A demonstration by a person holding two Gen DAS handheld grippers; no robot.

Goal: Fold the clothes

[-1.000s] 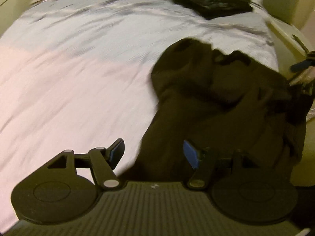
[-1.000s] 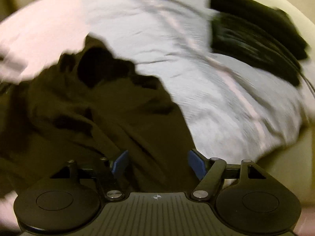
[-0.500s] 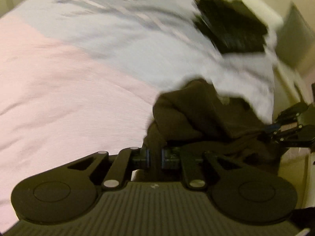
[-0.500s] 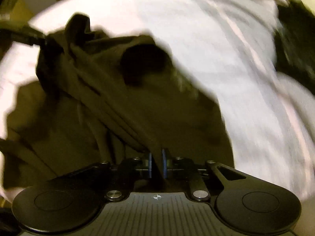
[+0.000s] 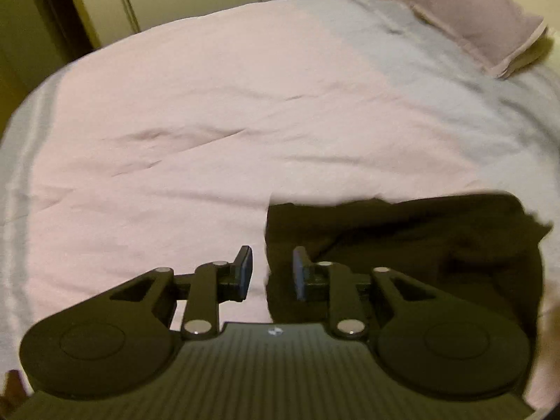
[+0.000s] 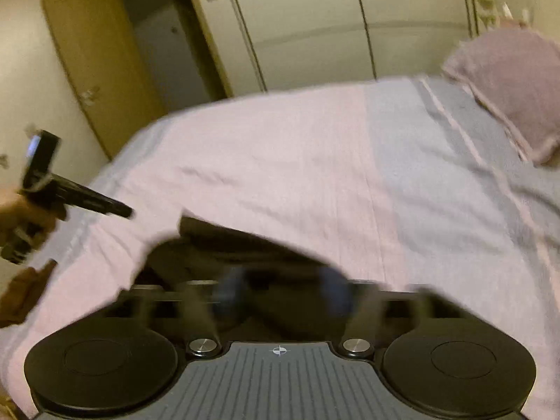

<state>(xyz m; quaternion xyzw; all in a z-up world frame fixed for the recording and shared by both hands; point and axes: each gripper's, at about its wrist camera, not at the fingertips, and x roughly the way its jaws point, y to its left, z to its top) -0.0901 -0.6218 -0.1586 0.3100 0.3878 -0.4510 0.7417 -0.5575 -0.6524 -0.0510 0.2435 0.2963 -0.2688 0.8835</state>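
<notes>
Dark garment [image 5: 402, 245] flat on the pink bedspread [image 5: 210, 122], both grippers' fingers [image 5: 245, 266] just parted, empty.

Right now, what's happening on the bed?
A person is folding a dark garment on the bed with two handheld grippers. Both have just been opening: the left gripper stands open at the garment's edge with nothing pinched, and the right gripper, blurred, is open over the cloth. A pillow lies beyond.

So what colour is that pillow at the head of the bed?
Dusty mauve pillow, clearest in the left wrist view.
</notes>
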